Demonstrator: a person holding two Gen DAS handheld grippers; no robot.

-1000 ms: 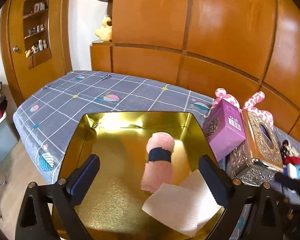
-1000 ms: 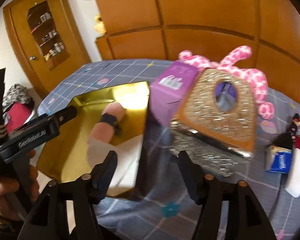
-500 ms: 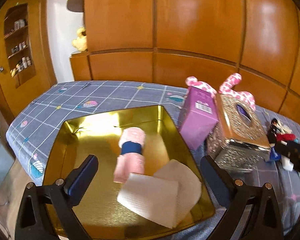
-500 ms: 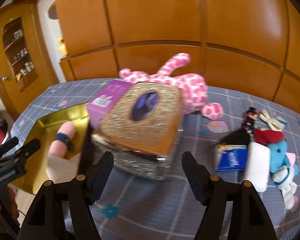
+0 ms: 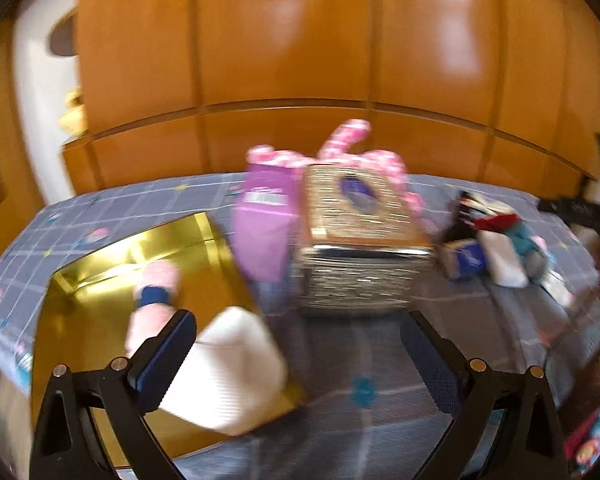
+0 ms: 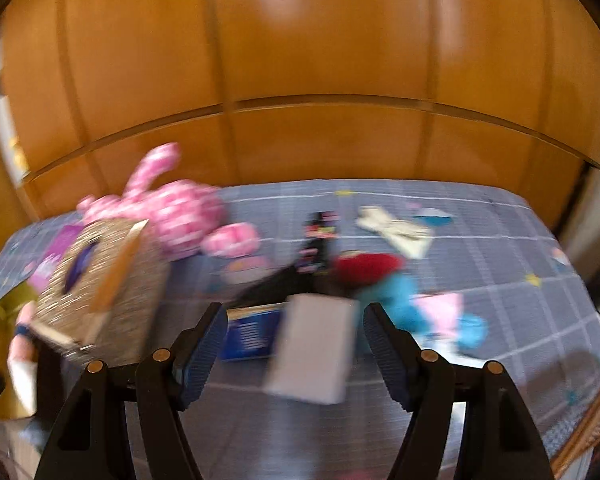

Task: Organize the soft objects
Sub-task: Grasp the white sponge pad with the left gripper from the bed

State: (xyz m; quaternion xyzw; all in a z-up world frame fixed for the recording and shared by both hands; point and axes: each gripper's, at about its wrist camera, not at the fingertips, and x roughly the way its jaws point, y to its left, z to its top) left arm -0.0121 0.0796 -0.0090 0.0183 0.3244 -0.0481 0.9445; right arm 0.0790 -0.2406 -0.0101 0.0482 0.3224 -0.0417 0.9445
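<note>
My left gripper [image 5: 296, 328] stands open and empty above the bedspread, just right of the gold tray [image 5: 100, 264]. In the tray lie a pink rolled towel with a navy band [image 5: 156, 280] and a white folded cloth [image 5: 228, 368]. My right gripper [image 6: 294, 316] is open over a heap of small things. A white pack [image 6: 312, 352] lies on the bed between its fingers, clear of both pads. Beside it are a blue pack [image 6: 252, 334] and a blue doll with a red hat [image 6: 384, 280]. The pink spotted plush [image 6: 172, 212] lies farther back. Both views are blurred.
A glittery tissue box [image 5: 360, 248] and a purple box [image 5: 264, 232] stand between the tray and the heap. A cream bow [image 6: 396, 228], a black item [image 6: 316, 240] and a pink cloth [image 6: 440, 304] lie on the bed. Wooden panels back it; a woven basket [image 6: 596, 420] sits lower right.
Both grippers have swung to the right. The left has left the tray's middle for its right edge; the right has passed the tissue box and reached the heap with the white pack.
</note>
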